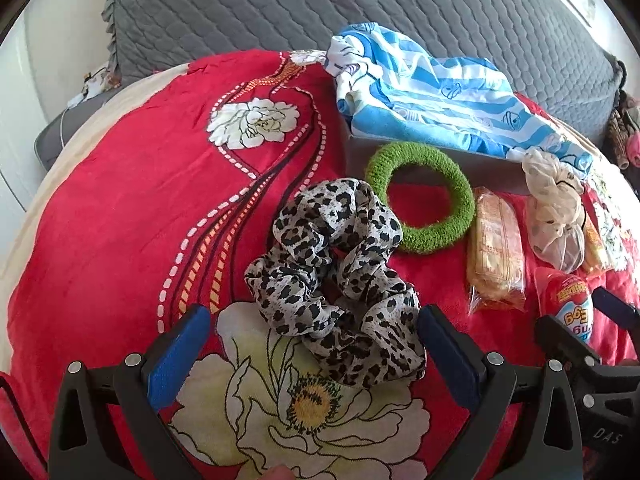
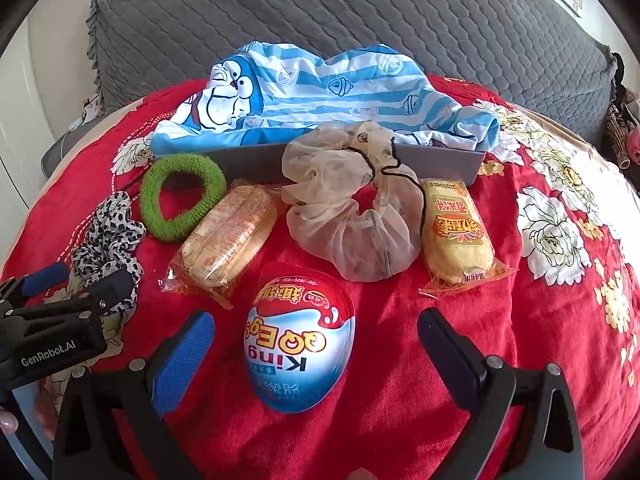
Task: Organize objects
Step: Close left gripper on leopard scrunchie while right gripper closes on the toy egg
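Note:
My left gripper (image 1: pixel 314 322) is open, its jaws on either side of the near end of a leopard-print scrunchie (image 1: pixel 336 276) lying on the red floral blanket (image 1: pixel 120 220). My right gripper (image 2: pixel 316 324) is open around a red, white and blue toy egg (image 2: pixel 300 340). A green scrunchie (image 1: pixel 422 198) (image 2: pixel 182 196), two wrapped snack cakes (image 2: pixel 230 234) (image 2: pixel 456 236) and a sheer beige scrunchie (image 2: pixel 356 208) lie beyond. The leopard scrunchie also shows in the right wrist view (image 2: pixel 108 240), beside the left gripper's body (image 2: pixel 60 320).
A grey tray (image 2: pixel 440 164) lies behind the objects, covered by a blue-striped cartoon cloth (image 2: pixel 320 96). A grey quilted cushion (image 2: pixel 340 12) backs the bed. The red blanket stretches to the left and right of the objects.

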The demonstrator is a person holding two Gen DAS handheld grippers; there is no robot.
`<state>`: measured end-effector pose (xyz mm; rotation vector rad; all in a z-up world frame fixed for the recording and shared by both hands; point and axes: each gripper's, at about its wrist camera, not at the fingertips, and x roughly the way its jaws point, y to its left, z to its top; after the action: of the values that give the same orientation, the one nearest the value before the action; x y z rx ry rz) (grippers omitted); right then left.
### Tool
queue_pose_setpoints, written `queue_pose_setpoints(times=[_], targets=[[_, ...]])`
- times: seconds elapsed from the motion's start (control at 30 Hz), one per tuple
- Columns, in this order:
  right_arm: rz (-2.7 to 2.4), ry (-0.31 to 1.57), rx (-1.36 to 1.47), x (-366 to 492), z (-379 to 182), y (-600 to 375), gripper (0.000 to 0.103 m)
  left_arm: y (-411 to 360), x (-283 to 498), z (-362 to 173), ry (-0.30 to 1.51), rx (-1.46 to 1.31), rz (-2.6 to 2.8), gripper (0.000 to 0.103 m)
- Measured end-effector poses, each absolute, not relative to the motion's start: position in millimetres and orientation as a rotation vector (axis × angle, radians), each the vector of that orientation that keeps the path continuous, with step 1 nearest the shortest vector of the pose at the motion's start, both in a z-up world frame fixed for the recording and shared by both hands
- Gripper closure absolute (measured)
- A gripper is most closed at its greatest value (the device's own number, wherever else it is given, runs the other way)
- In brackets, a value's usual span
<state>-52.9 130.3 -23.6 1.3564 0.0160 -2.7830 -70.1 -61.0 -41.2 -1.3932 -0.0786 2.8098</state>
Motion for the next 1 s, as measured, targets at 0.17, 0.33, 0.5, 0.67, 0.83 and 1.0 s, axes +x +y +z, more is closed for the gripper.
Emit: queue_pose_setpoints(times=[0.17,0.33,0.5,0.67,0.83,1.0], targets=[[-2.775,-0.008,1.371,-56.0,-25.0,131.2,0.002,-59.8,-74.2,-45.0,-0.068,-1.397,2.797,0.000],[-2.761,-0.009,1.382,-57.3,-26.7,130.7,0.009,-61.8,-77.3,-47.2,-0.091,-1.399,2.789,0.000],[-2.742,0.012,1.378,-56.9,-27.6,127.9,0.017,-60.3,-78.4,-46.8,-0.092,-1.398,2.777,0.000],[-2.723,0.001,1.400,-58.1,-30.7,129.1,0.027,-61.0,-77.7,-45.0,-0.115,-1.389,2.761,0.002],[-2.716,-0.009,1.407,-58.6,-31.1,131.3,0.036,-55.7,-76.6,-43.4,-0.076,-1.373,2.746,0.017],[-2.676,0.004,1.407,-58.0,-31.7,126.3,0.049,-52.2,-76.6,-43.0,-0.067,-1.377,2.723,0.043]])
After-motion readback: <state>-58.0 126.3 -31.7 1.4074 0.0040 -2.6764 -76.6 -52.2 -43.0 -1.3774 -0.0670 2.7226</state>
